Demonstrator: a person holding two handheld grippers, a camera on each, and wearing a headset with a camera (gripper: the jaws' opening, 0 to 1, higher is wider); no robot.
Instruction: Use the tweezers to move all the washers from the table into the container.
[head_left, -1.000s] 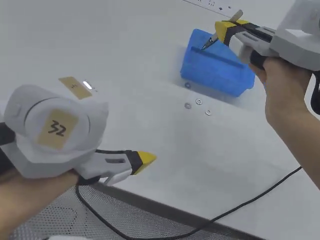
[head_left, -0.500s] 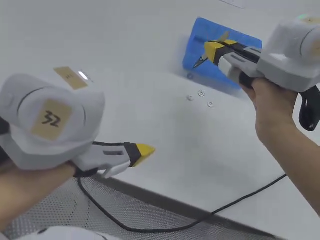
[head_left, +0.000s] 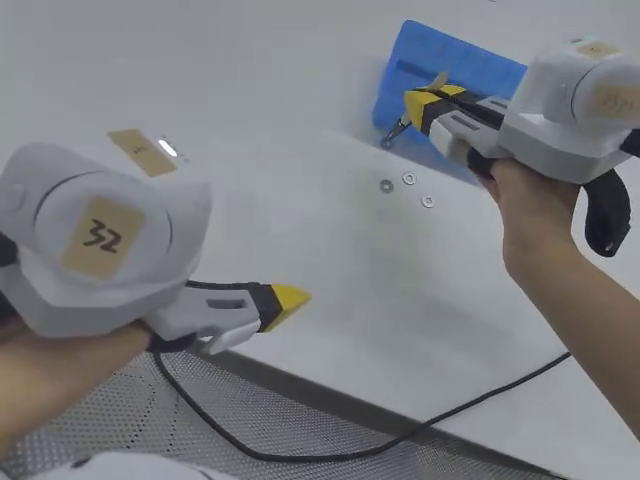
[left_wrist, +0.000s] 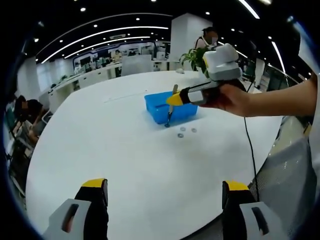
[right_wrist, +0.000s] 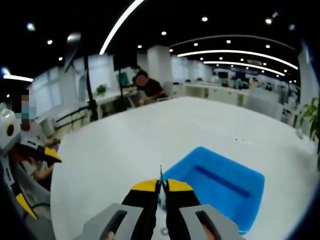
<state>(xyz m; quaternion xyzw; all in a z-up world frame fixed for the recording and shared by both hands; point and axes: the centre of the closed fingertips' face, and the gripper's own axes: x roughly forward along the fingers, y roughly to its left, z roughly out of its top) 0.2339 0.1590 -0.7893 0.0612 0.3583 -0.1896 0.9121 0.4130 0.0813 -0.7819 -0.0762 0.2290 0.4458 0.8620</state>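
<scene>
A blue container stands at the far side of the white table. Three small metal washers lie loose on the table just in front of it, and another washer lies at its near wall. My right gripper is shut on thin metal tweezers, whose tip points down by the container's near edge, just above that washer. The right gripper view shows the tweezers between the shut jaws, the container beyond. My left gripper hangs open over the table's near edge, holding nothing.
A black cable runs across the table's near right edge. A tan label lies on the table at the left. Dark mesh is below the table edge. The left gripper view has people and desks far behind.
My right gripper has carried the tweezers from above the container down and toward me, to the container's near edge. The head camera has shifted. The left gripper has stayed put.
</scene>
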